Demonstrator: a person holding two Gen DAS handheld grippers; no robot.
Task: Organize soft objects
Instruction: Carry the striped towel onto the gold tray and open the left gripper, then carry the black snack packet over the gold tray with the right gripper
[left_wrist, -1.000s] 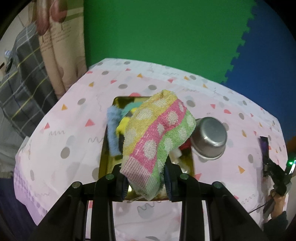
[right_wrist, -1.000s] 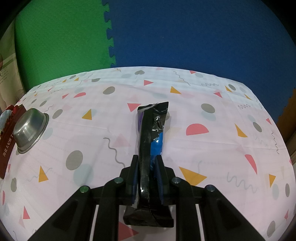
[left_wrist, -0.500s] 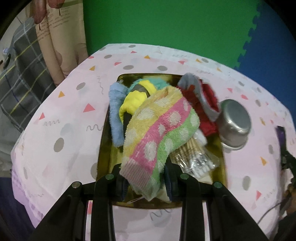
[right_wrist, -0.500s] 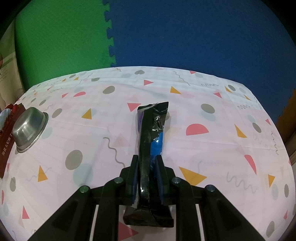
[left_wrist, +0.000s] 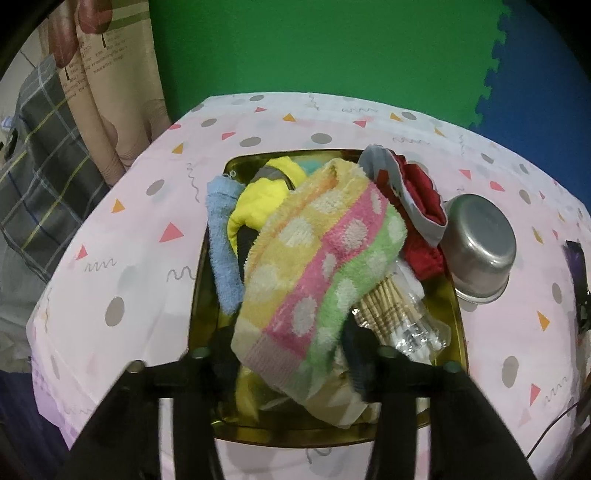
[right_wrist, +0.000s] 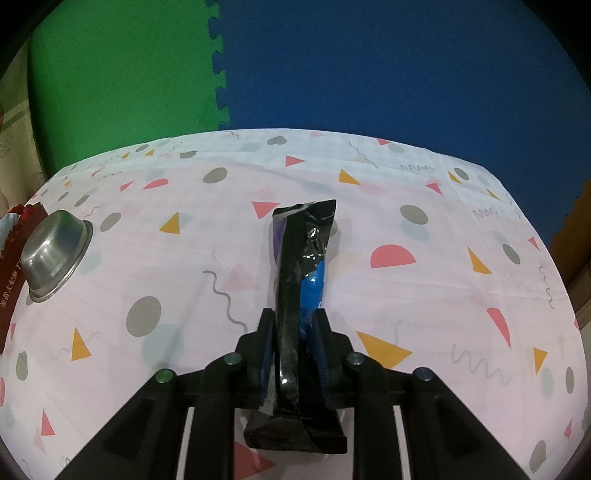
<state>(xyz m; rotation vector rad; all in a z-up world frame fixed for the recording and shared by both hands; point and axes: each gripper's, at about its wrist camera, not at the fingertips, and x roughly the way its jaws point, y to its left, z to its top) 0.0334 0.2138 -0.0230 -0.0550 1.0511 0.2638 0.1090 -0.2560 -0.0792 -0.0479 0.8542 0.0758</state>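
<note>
The left gripper (left_wrist: 295, 354) is opening around the fluffy dotted towel (left_wrist: 317, 258), maybe letting go, while the right gripper (right_wrist: 295, 332) squeezes a shiny black packet (right_wrist: 303, 273).

- Both fisheye views are evenly and fairly brightly lit; colours read saturated, especially the green foam mat (left_wrist: 325, 44).
- Black vignette fills the corners, and the tablecloth (right_wrist: 461, 295) edge bows into a curve — strong barrel distortion.
- The left gripper (left_wrist: 291, 365), its jaws opening, is smeared with motion blur; the striped towel (left_wrist: 317, 273) between them stays reasonably sharp.
- Glare spots sit on the black wrapper (right_wrist: 303, 266) and the steel bowl (left_wrist: 478, 245).
- Shadows are soft and short — only faint ones beside the wrapper.
</note>
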